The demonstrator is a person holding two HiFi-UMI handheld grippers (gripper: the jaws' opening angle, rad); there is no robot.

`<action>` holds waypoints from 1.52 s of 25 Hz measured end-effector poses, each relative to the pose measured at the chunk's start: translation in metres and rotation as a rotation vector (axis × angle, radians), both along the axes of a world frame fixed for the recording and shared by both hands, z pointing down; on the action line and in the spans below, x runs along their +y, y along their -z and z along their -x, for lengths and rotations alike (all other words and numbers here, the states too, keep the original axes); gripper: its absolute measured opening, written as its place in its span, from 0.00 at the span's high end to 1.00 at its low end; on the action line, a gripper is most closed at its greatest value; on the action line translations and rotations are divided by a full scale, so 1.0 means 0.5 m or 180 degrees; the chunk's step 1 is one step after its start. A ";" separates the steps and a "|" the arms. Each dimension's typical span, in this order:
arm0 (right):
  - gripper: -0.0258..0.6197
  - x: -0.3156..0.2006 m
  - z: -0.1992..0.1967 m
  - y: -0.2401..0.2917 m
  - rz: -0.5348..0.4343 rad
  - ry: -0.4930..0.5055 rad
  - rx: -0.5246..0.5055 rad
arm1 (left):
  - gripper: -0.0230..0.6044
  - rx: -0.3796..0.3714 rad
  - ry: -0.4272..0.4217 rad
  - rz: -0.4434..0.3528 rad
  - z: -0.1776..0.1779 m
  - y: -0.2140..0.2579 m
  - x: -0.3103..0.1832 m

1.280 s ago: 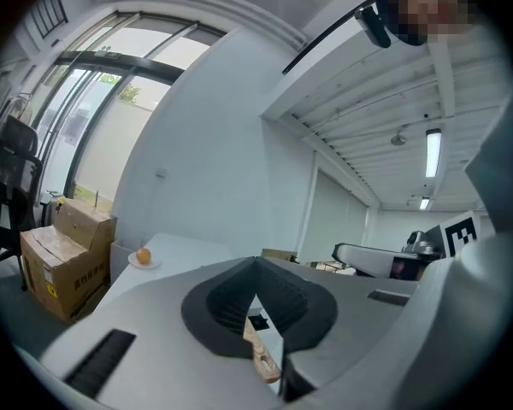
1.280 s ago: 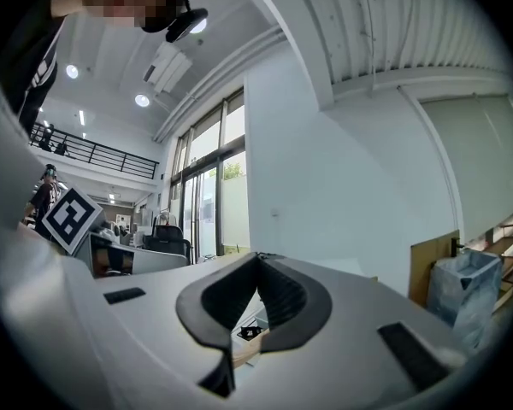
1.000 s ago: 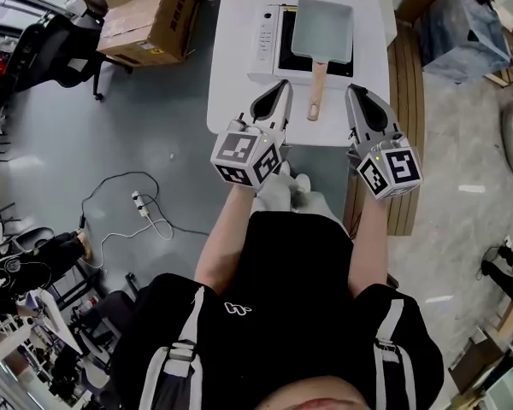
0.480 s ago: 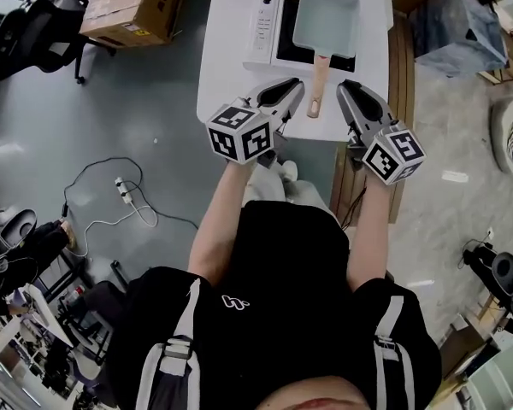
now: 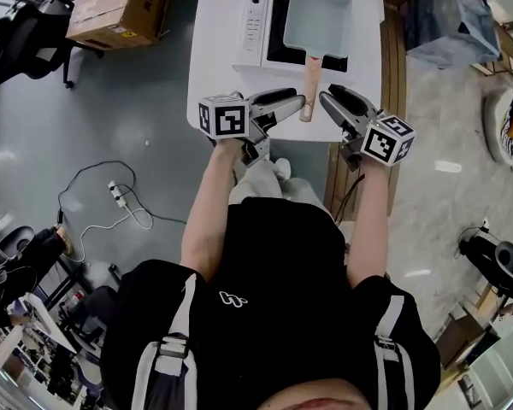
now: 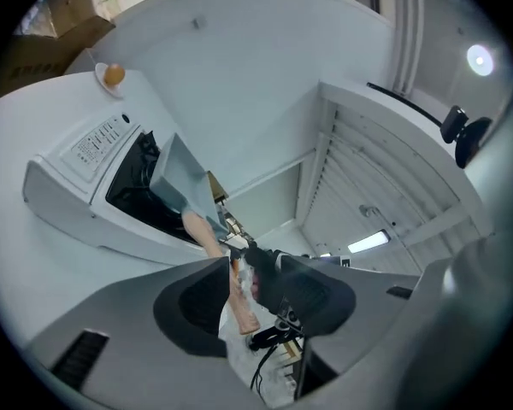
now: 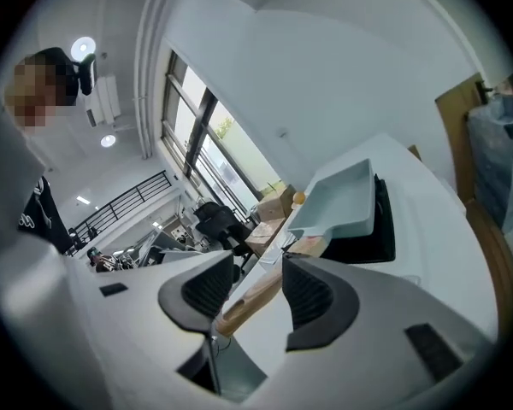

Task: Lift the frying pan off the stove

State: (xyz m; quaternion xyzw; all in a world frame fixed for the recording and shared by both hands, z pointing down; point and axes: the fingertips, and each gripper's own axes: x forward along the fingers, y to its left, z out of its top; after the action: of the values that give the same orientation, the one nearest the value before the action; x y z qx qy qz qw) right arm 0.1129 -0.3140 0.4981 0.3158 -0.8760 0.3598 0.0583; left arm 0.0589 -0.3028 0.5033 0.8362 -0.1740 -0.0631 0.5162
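Observation:
A rectangular pale blue frying pan (image 5: 318, 20) sits on the white induction stove (image 5: 255, 28), its wooden handle (image 5: 310, 79) pointing toward me. My left gripper (image 5: 299, 102) angles in from the left of the handle's end, my right gripper (image 5: 327, 99) from the right. Both sets of jaws are opening. In the left gripper view, the handle (image 6: 239, 301) shows in the gap between the jaws of the left gripper (image 6: 239, 272), untouched by the pads, with the pan (image 6: 175, 178) beyond. The right gripper (image 7: 256, 272) frames the handle (image 7: 248, 301) the same way, below the pan (image 7: 342, 199).
The stove stands on a white table (image 5: 214, 84), with an orange on a small dish (image 6: 113, 75) at the far end. A wooden bench (image 5: 398, 75) flanks the table's right. Cardboard boxes (image 5: 120, 7), an office chair (image 5: 17, 24) and a floor cable (image 5: 111, 199) lie left.
Both grippers have swung inward, so their tips now converge on the end of the pan handle. The left gripper's fingers stand visibly apart now. The pan has not moved.

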 end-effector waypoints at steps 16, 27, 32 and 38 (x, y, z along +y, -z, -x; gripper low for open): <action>0.60 -0.025 0.051 -0.096 0.0763 0.0504 -0.0618 | 0.59 -0.0068 -0.0958 0.0293 -0.067 -0.087 0.038; 0.67 -0.026 0.076 -0.099 0.0984 0.0586 -0.0932 | 0.74 0.0147 -0.1013 0.0524 -0.092 -0.088 0.044; 0.67 -0.030 0.073 -0.102 0.0883 0.0591 -0.0964 | 0.75 0.0142 -0.1019 0.0486 -0.092 -0.086 0.043; 0.67 -0.032 0.071 -0.092 0.0781 0.0526 -0.1071 | 0.74 0.0093 -0.1030 0.0381 -0.093 -0.080 0.043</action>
State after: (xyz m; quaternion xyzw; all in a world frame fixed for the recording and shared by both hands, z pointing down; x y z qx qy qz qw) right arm 0.0773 -0.3301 0.5441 0.1691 -0.8459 0.5053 -0.0213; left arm 0.1053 -0.2813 0.5433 0.8200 -0.0330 0.0191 0.5711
